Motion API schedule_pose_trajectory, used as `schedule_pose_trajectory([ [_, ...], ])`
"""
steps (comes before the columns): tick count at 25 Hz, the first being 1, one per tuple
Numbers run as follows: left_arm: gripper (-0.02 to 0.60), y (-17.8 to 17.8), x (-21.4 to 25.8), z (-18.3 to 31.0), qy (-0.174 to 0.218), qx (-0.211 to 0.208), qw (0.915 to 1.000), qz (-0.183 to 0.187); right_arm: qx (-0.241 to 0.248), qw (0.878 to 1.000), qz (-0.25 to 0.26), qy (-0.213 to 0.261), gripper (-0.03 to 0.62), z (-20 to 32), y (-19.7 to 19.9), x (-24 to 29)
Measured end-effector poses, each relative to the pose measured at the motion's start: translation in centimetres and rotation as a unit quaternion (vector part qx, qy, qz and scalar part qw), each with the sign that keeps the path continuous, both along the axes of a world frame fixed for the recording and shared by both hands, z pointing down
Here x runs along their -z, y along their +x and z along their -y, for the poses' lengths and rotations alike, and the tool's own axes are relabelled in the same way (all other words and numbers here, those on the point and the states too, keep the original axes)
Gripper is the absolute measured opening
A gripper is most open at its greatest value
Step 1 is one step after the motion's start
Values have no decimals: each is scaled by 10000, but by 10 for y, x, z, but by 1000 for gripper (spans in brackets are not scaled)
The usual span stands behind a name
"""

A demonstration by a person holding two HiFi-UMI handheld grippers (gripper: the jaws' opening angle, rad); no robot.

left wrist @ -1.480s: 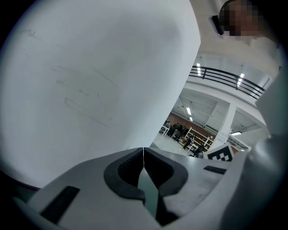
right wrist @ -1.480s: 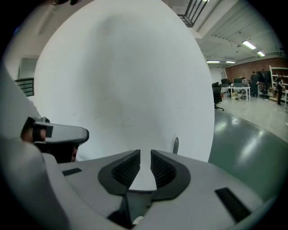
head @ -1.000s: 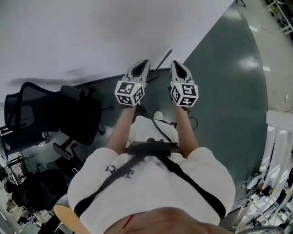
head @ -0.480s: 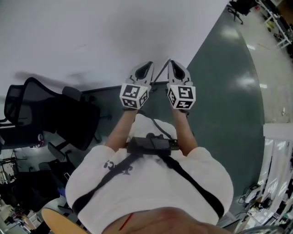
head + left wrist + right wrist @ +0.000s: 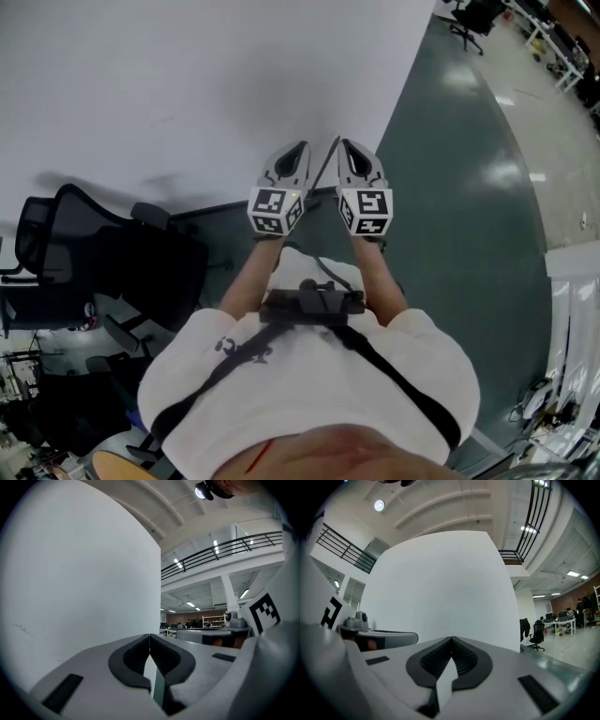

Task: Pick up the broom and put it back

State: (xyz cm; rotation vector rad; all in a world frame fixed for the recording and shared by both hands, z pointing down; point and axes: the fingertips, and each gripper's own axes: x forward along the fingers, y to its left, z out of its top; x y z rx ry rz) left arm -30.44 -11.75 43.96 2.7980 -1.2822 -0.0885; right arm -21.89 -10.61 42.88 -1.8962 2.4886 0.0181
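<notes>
So the left gripper (image 5: 300, 148) and right gripper (image 5: 347, 146) are both clenched, empty. The thin dark rod (image 5: 323, 165), probably the broom's handle, slants between them mid-frame toward the upper right, equally near both.

No words, numbers or brand names can be read. The cube (image 5: 274, 211) on the left gripper (image 5: 298, 147) and the cube (image 5: 366, 211) on the right gripper (image 5: 345, 143) carry black-and-white square patterns, not letters. The white shirt (image 5: 309, 394) bears a small dark print (image 5: 242, 348), too small to read.
</notes>
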Motion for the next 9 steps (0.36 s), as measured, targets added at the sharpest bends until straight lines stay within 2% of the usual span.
schedule_pose_trajectory([
  [4,12,5,-2,-10,70,-42,9999,83,-35,10000,-33,-5,8,-7,7,-6],
  [9,12,11,-27,-48,-222,-32,9996,159,-98,9997,-88,-219,8,-37,26,-24],
])
